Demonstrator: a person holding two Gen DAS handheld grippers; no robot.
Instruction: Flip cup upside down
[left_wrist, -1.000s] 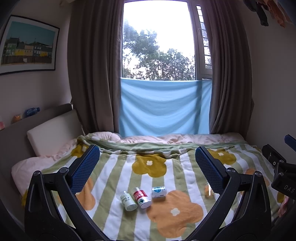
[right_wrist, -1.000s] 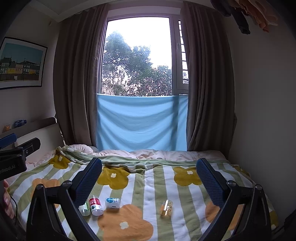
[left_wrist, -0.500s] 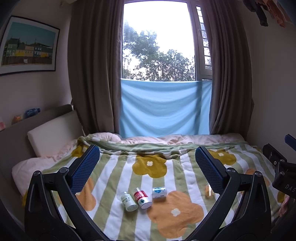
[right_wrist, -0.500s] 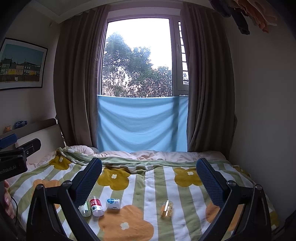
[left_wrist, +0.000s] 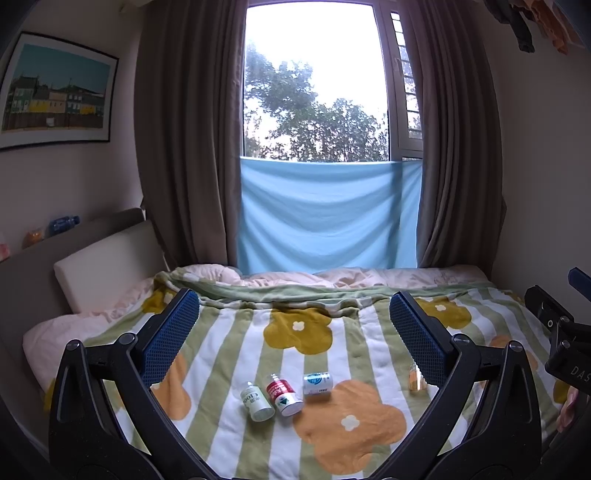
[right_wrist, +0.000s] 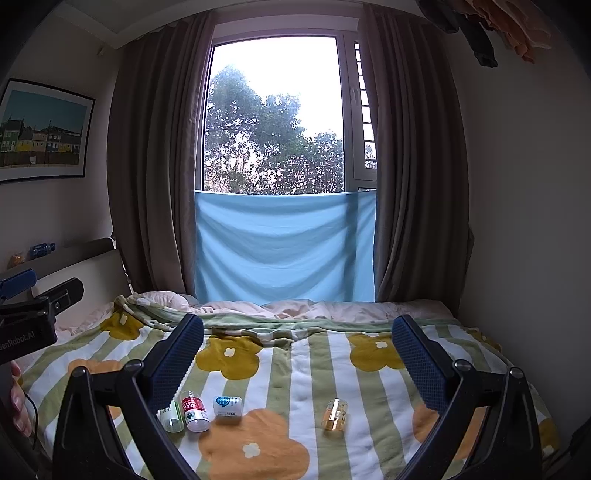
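Soft, quilted bedding with green stripes and orange and mustard flowers (right_wrist: 295, 373) serves as the work surface, backed by a bright window half covered with a pale blue cloth (right_wrist: 284, 247) between brown curtains.

Both tongs hang above the bed with jaws spread wide and nothing between them. The small clear amber-tinted cup (right_wrist: 335, 414) lies on its side between the fingers of the right gripper (right_wrist: 297, 354), nearer the right finger; in the left view it peeks out beside the right finger of the left gripper (left_wrist: 294, 325).

Three small bottles sit in a loose row toward the left finger: a white-and-green one (left_wrist: 257, 401), a red-labelled one (left_wrist: 283, 394), and a white one with a blue label (left_wrist: 317, 384).

This looks like the approach step, with no contact yet. Next, the right tongs probably need to descend, straddle the cup and pinch gently, since the soft quilt may let it roll.
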